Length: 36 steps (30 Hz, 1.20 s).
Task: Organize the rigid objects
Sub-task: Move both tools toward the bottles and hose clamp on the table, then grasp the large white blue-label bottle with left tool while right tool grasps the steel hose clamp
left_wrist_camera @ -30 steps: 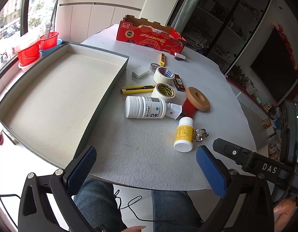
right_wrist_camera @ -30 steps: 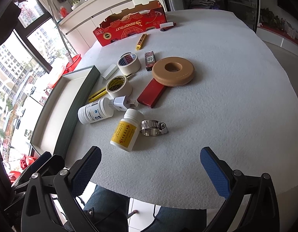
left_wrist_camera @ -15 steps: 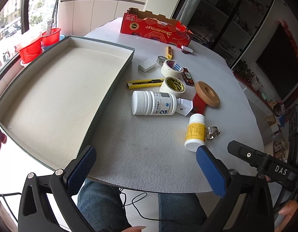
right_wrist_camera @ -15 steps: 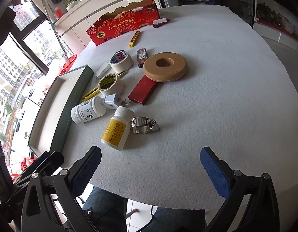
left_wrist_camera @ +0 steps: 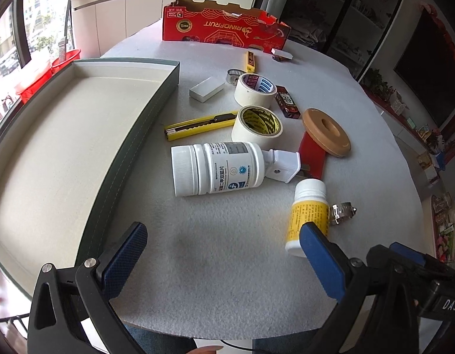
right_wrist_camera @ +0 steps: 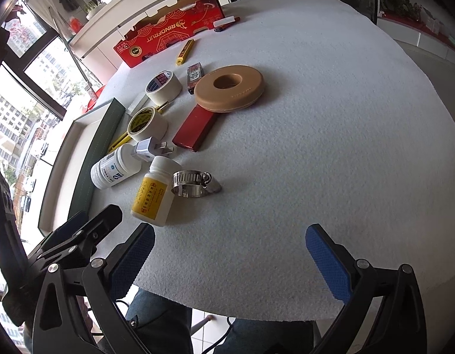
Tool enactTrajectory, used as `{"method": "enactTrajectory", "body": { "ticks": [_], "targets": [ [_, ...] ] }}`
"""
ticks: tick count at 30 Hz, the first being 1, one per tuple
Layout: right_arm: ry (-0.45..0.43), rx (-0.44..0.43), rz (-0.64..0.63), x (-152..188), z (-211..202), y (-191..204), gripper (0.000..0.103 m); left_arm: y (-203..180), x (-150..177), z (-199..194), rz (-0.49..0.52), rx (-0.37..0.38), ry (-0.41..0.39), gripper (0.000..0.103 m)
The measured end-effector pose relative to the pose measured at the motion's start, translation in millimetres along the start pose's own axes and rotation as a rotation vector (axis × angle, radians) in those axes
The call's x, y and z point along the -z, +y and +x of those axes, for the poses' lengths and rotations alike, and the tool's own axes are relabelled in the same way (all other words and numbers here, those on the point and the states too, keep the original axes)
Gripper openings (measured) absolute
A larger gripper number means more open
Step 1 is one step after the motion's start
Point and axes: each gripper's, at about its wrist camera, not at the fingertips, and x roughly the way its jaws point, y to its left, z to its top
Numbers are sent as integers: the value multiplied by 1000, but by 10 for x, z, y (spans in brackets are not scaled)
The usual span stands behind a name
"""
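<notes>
A large white bottle point(left_wrist_camera: 217, 168) lies on its side on the grey table, also in the right wrist view point(right_wrist_camera: 113, 166). A small yellow-labelled bottle point(left_wrist_camera: 308, 211) point(right_wrist_camera: 155, 193) lies beside a metal hose clamp point(right_wrist_camera: 192, 183). Two tape rolls point(left_wrist_camera: 256, 125) point(left_wrist_camera: 255, 88), a yellow utility knife point(left_wrist_camera: 198, 125), a white plug point(left_wrist_camera: 283, 163), a tan ring point(left_wrist_camera: 326, 137) on a red bar point(right_wrist_camera: 195, 128) lie further back. The empty green-walled tray point(left_wrist_camera: 133, 135) is at the left. My left gripper point(left_wrist_camera: 224, 250) and right gripper point(right_wrist_camera: 230, 253) are open and empty above the table's near edge.
A red cardboard box point(left_wrist_camera: 224, 26) stands at the table's far side, with a yellow stick point(left_wrist_camera: 250, 60), a white block point(left_wrist_camera: 206, 90), a dark small box point(left_wrist_camera: 287, 105) and another clamp point(left_wrist_camera: 232, 74) in front of it. Red buckets point(left_wrist_camera: 35, 73) stand beyond the tray.
Both grippers have moved forward toward the objects, which now look larger and nearer. Nothing on the table has shifted; both grippers stay open.
</notes>
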Motion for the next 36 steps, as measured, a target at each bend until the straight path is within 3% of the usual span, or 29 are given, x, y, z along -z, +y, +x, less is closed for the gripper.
{"method": "enactTrajectory", "body": {
  "ticks": [9,15,18,24,32,36],
  "targets": [
    [14,4,19,-4,69,-89,103,-7,-280,300,3,-77,-11,103],
    [29,8,28,-15,131,-110,103,-154,-332,350,-14,-56,-6,103],
    [27,17,29,-16,109,-141,103,-238,-300,383,19,-61,-16,103],
    [22,28,49,-26,93,-222,103,-36,-268,414,80,-95,-39,103],
    [13,97,-47,-89,227,-30,103,29,-325,421,41,-103,-31,103],
    [7,166,-140,-93,320,77,103,-64,-315,472,43,-153,-38,103]
  ]
}}
